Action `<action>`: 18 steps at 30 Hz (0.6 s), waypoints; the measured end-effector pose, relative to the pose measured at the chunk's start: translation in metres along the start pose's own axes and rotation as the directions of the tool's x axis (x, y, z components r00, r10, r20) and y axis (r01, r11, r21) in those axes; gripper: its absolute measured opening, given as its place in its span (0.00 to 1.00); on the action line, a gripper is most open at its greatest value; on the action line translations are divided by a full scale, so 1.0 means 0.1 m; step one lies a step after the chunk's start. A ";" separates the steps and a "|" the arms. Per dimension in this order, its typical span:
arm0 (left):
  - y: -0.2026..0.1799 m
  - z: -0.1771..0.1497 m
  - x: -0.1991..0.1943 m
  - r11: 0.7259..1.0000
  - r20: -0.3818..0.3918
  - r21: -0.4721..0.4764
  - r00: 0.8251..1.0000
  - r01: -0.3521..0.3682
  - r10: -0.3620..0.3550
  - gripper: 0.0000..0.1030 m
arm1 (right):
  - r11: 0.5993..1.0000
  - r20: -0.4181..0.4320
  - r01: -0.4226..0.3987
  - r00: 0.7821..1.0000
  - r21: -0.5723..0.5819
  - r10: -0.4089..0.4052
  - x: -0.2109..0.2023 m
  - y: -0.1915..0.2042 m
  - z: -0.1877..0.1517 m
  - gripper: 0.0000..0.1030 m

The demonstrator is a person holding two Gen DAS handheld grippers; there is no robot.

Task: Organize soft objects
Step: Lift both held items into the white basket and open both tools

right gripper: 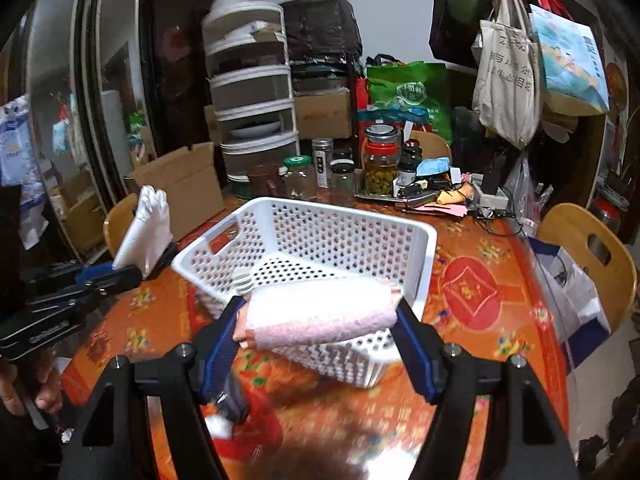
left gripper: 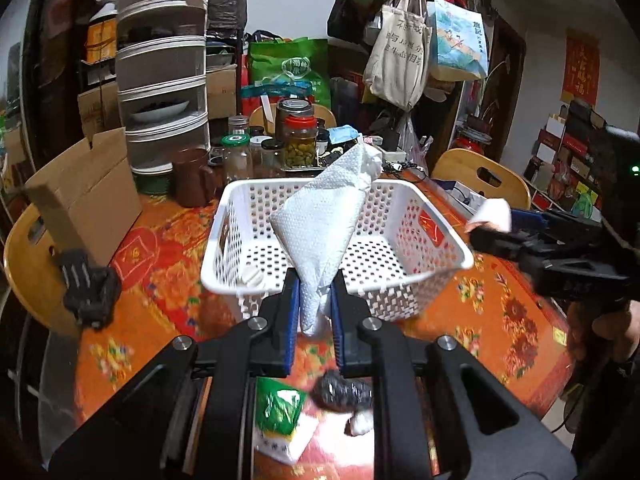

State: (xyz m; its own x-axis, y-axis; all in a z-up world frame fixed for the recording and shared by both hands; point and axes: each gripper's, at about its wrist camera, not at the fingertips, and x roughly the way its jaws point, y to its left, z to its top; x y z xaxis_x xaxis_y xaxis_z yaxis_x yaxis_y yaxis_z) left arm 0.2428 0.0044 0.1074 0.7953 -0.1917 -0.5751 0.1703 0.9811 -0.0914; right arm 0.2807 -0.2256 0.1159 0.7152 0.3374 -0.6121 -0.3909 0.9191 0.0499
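A white perforated basket [left gripper: 432, 216] stands on the orange flowered tablecloth, seen again in the right wrist view as the basket [right gripper: 424, 248]. My left gripper [left gripper: 316, 292] is shut on a folded white paper towel [left gripper: 324, 220], which stands up in front of the basket. In the right wrist view this towel [right gripper: 146, 228] shows at the left, above the left gripper. My right gripper [right gripper: 320, 312] is shut on a rolled pink-and-white cloth [right gripper: 320, 312], held across its wide jaws just before the basket's near rim. The cloth [left gripper: 494, 214] also shows at the right of the left wrist view. A small white lid [left gripper: 252, 276] lies inside the basket.
Jars [left gripper: 300, 144] and bottles crowd the table's far side, with a cardboard box [left gripper: 84, 196] at the left. Wooden chairs [right gripper: 592, 248] stand around the table. A green packet [left gripper: 278, 404] and a dark bundle [left gripper: 340, 392] lie on the cloth below my left gripper. Bags hang at the back right.
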 end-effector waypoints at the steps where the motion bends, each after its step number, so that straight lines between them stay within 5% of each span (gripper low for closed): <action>1: 0.01 0.09 0.06 1.000 -0.011 0.005 1.000 -0.008 0.008 0.12 | 1.000 -0.022 0.007 1.000 0.001 -0.007 0.10 -0.01 0.07 0.69; 9: 0.03 0.50 0.81 1.000 -0.182 0.011 0.983 -0.026 0.027 0.13 | 0.998 -0.185 0.067 0.981 0.011 -0.064 0.83 -0.17 0.31 0.69; 18: 0.02 0.49 1.74 0.997 -0.385 0.045 0.920 -0.061 0.074 0.13 | 0.993 -0.379 0.120 0.919 0.007 -0.109 1.55 -0.28 0.27 0.69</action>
State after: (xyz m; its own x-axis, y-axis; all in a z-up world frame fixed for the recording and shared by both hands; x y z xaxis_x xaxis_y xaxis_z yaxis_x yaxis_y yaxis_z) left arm 0.4101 -0.0284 0.0465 0.5203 -0.0943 -0.8488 0.1476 0.9889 -0.0194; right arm 0.4185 -0.1935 0.0408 0.4803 0.1330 -0.8670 -0.2979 0.9544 -0.0187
